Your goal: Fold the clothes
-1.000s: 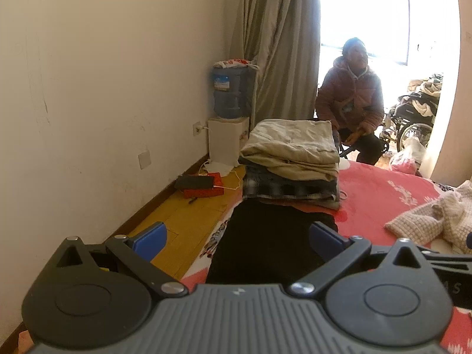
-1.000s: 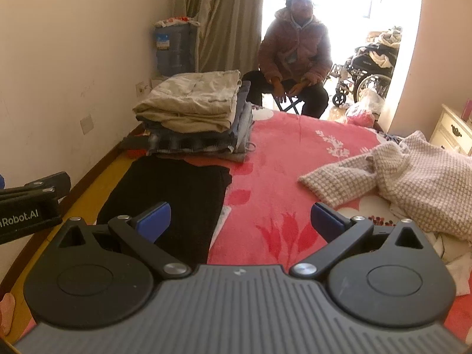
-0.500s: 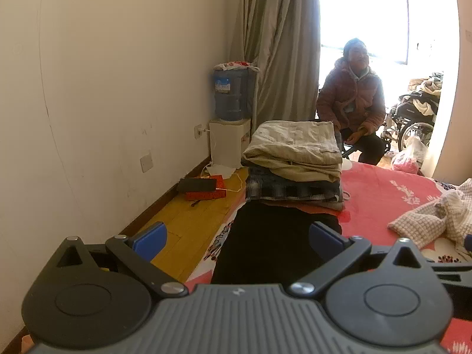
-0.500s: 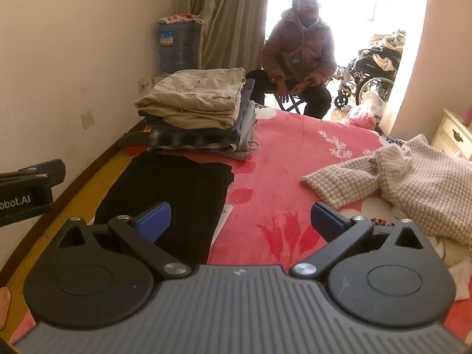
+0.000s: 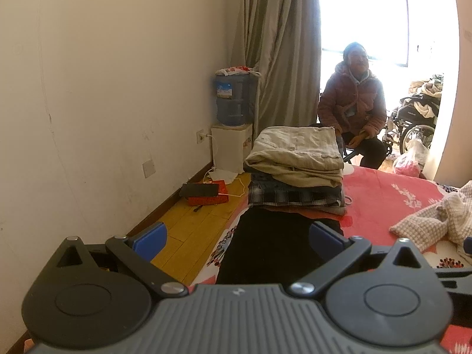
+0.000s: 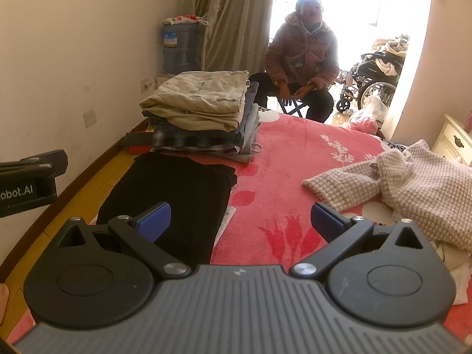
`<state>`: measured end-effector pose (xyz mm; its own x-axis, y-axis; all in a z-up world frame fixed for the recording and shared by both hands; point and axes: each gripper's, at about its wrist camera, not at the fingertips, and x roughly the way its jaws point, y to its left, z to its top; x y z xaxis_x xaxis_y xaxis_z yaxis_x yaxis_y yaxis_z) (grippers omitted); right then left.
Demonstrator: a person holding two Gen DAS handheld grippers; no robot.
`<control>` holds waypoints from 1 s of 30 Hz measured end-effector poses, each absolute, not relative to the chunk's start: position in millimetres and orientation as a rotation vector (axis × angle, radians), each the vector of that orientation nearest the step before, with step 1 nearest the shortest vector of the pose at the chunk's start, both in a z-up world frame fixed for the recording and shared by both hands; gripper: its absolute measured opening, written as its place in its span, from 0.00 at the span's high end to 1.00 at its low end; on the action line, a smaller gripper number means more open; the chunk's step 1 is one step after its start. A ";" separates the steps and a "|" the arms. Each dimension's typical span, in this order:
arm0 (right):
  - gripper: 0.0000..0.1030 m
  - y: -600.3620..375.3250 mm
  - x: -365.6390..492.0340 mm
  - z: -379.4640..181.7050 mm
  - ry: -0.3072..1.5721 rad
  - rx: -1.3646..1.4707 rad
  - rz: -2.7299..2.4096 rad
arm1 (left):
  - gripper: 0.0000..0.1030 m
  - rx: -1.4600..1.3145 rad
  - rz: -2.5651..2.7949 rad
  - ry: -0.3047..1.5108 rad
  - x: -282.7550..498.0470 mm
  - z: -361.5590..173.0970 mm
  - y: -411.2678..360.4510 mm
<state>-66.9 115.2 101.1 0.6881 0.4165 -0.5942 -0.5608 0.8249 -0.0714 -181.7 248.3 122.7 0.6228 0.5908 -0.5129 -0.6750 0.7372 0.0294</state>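
A folded black garment lies flat on the red bed, and shows in the left wrist view too. Behind it stands a stack of folded clothes with a beige piece on top, also in the left wrist view. A crumpled cream checked garment lies to the right, seen at the left wrist view's edge. My left gripper is open and empty above the black garment's near end. My right gripper is open and empty above its right edge.
A wall runs along the left, with a strip of yellow floor beside the bed. A water dispenser and a red box stand on the floor. A person sits beyond the bed. A wheelchair and a white nightstand are at the right.
Both grippers have lifted and tilted up a little, so the clothes sit lower in both views. The clothes have not moved. Both grippers stay open.
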 end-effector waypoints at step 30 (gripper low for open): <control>0.01 117.7 -69.0 99.9 0.631 -0.246 0.551 | 0.00 -0.172 0.726 0.534 -180.5 120.1 250.8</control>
<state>-69.0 117.8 99.9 0.6711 0.4106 -0.6173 -0.5562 0.8294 -0.0530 -180.5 250.8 120.1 0.6214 0.5858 -0.5203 -0.6713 0.7405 0.0321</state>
